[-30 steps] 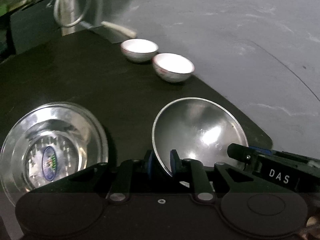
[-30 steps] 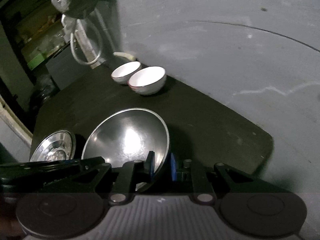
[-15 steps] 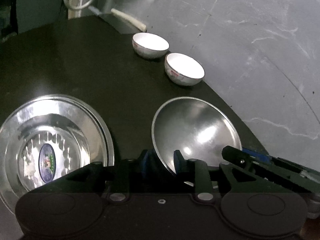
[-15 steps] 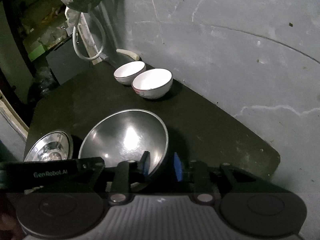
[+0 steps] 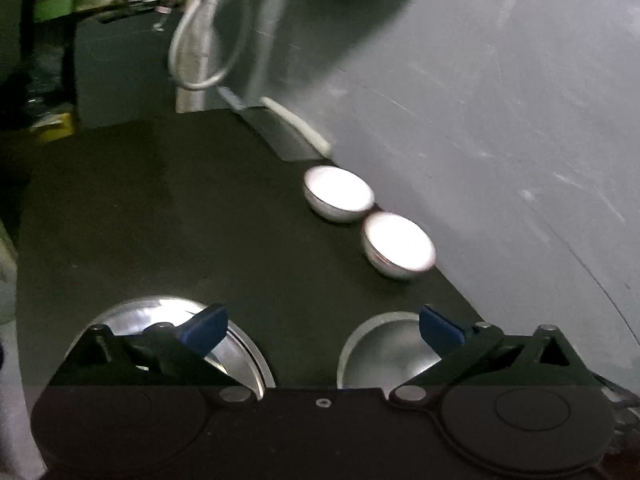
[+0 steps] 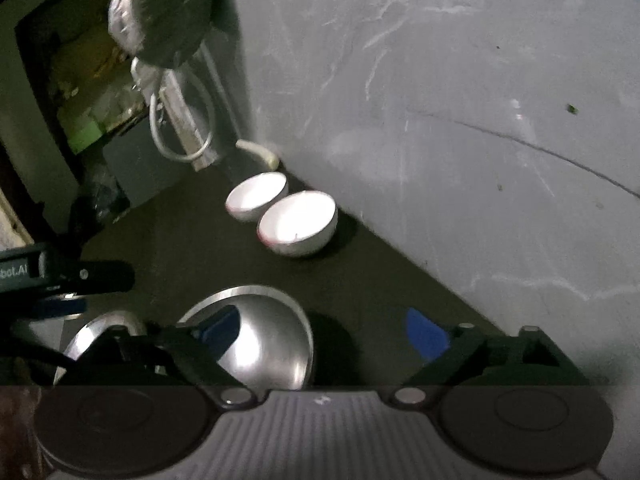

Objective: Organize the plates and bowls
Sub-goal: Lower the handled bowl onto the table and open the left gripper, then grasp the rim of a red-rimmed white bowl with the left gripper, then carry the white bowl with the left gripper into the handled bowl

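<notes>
Now both grippers' jaws spread wide.

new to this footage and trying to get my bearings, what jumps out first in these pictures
Two white bowls glow side by side on the dark table, close to the grey wall. Nearer the cameras sit a shiny steel bowl and, to its left, a steel plate. Both the left gripper and the right gripper have their blue-tipped jaws spread wide, holding nothing.
</notes>
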